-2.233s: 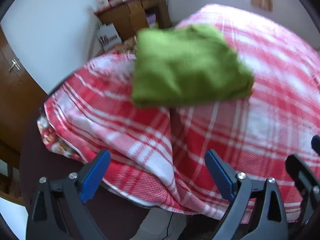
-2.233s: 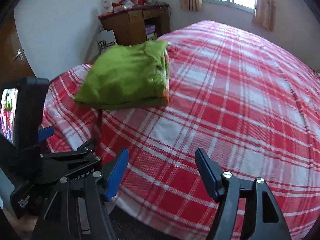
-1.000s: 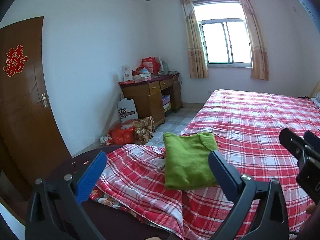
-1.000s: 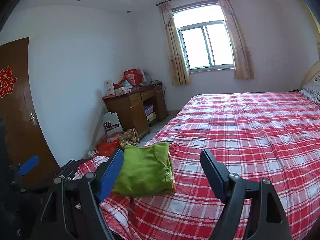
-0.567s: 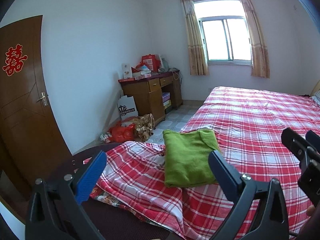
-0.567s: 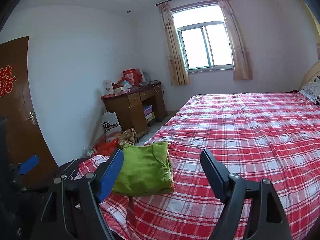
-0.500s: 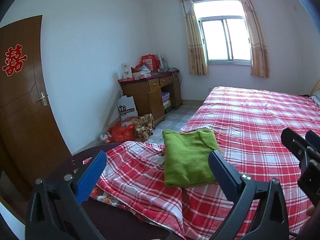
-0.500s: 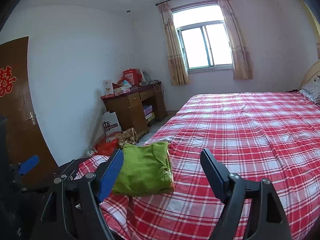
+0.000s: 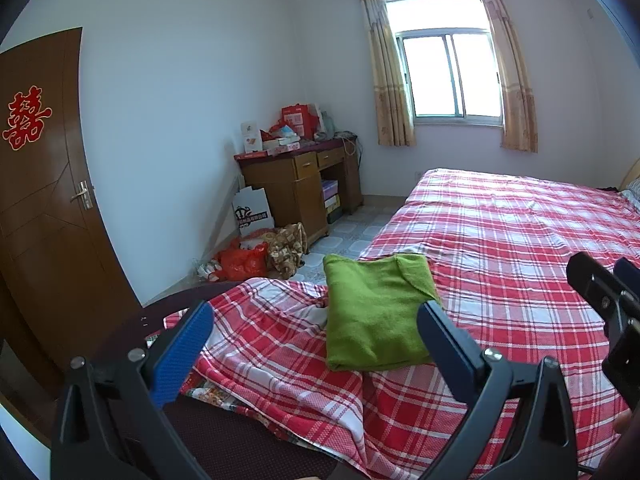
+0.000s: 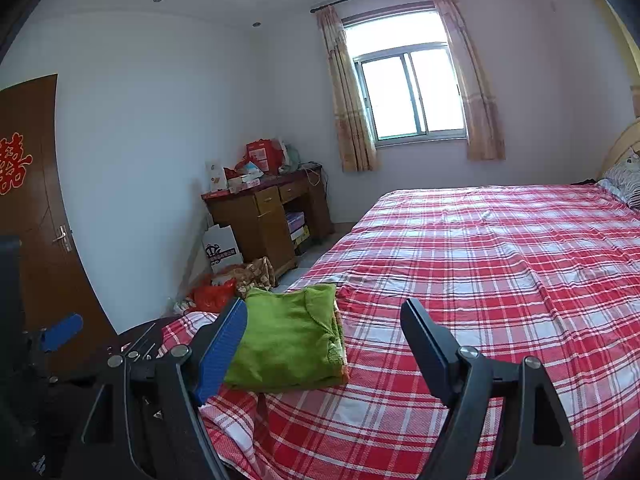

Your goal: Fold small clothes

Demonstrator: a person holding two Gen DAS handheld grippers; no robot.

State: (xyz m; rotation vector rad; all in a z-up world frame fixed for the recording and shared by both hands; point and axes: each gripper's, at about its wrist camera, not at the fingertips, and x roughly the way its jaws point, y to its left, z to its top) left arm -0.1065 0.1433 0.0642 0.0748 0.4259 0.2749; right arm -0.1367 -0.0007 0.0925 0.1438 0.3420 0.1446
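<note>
At the far left we see a brown door (image 9: 40,208) with a red paper cutting (image 9: 25,118). Next comes a wooden desk (image 9: 298,184) piled with boxes, a white bag (image 9: 252,210) and a red bag (image 9: 242,260) on the floor beside it. Our left tongs (image 9: 312,344) are spread wide, holding nothing. The folded green garment (image 9: 372,312) lies near the foot corner of the bed (image 9: 520,240), on its red plaid sheet. Our right tongs (image 10: 322,344) are spread too, empty, raised off the bed with the garment (image 10: 290,344) beyond them. A curtained window (image 10: 412,94) sits behind
</note>
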